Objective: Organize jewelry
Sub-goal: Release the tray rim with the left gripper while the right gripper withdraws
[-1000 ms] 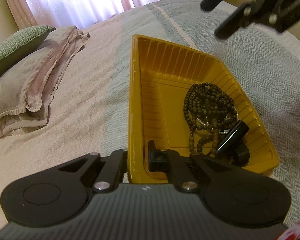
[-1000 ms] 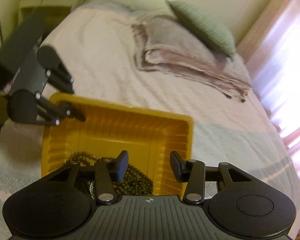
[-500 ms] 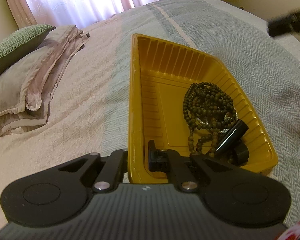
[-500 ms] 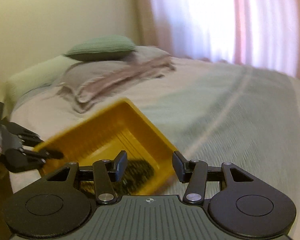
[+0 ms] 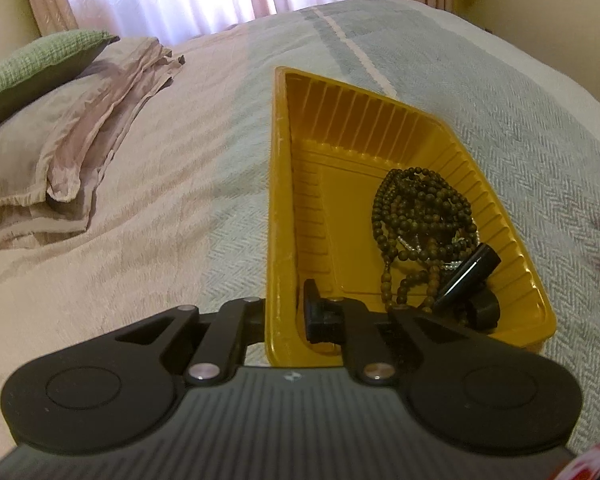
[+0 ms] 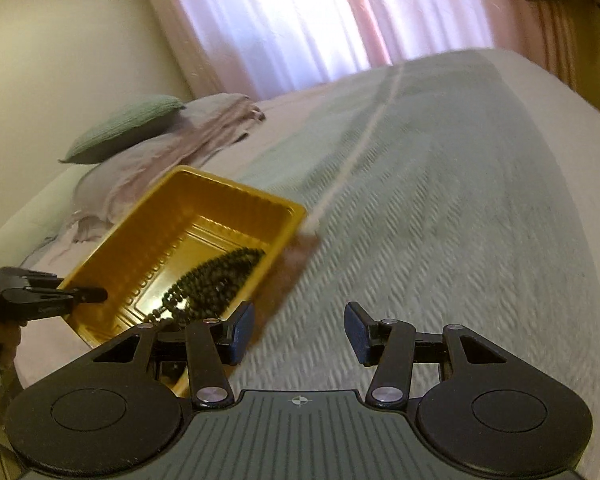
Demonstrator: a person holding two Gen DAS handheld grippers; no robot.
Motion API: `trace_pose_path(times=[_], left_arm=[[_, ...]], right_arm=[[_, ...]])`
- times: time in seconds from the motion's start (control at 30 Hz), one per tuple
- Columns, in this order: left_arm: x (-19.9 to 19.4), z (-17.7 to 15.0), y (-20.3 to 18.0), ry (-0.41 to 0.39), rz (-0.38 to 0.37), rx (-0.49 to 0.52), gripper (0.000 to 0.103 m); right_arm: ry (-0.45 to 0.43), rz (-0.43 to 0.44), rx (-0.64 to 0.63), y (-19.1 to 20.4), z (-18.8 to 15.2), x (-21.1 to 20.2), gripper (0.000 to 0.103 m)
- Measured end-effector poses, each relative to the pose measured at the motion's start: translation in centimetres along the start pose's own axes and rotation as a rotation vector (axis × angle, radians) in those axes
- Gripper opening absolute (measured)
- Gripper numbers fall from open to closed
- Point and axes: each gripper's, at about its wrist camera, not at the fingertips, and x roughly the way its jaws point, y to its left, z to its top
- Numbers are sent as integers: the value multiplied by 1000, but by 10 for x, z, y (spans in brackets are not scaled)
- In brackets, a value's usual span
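Observation:
A yellow plastic tray (image 5: 340, 128) lies on the bed and holds a dark beaded necklace (image 5: 420, 208), a black tube (image 5: 466, 276) and a small black cap (image 5: 482, 310). My left gripper (image 5: 286, 316) is shut on the tray's near wall, one finger outside and one inside. In the right wrist view the tray (image 6: 228, 196) and the necklace (image 6: 216, 280) sit at lower left, with the left gripper (image 6: 84, 294) clamped on the tray's corner. My right gripper (image 6: 298, 334) is open and empty above the bedspread, to the right of the tray.
A grey-green and pink bedspread (image 5: 480, 92) covers the bed. A green pillow (image 5: 32, 64) and folded pink bedding (image 5: 72, 148) lie at the left. Curtains (image 6: 320, 16) hang behind the bed.
My right gripper has swung away from above the tray to its right side and now faces the window. The left gripper and the tray have stayed in place.

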Motion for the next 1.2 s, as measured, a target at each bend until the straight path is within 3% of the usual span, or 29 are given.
trace_pose_path(times=[0.17,0.3,0.77,0.87,0.93,1.03,1.1,1.2], left_arm=[[2,-7,10,-6,-23,-56,15],[-4,-13,23,-56,-31,-103,34],[-44,-33,47,-177,-43,-228,41],[-62,-36,41,-235,-21,-244,56],[-76,-40,34,-273,-16,-259,77],[-89,-44,19,-288,-35,-269,91],[-93,-47,8,-282,-47,-266,93],[-96,-53,-11,-253,-56,-272,103]], right_arm=[[5,-4,58,-3,-14,-4,50],[28,-33,93,-7,-20,-2,50],[40,-91,225,-7,-41,-1,50],[57,-125,235,-4,-46,-2,50],[65,-164,226,-1,-48,-6,50],[52,-184,241,3,-49,-15,51],[47,-189,247,6,-51,-22,52],[46,-198,228,15,-55,-33,69]])
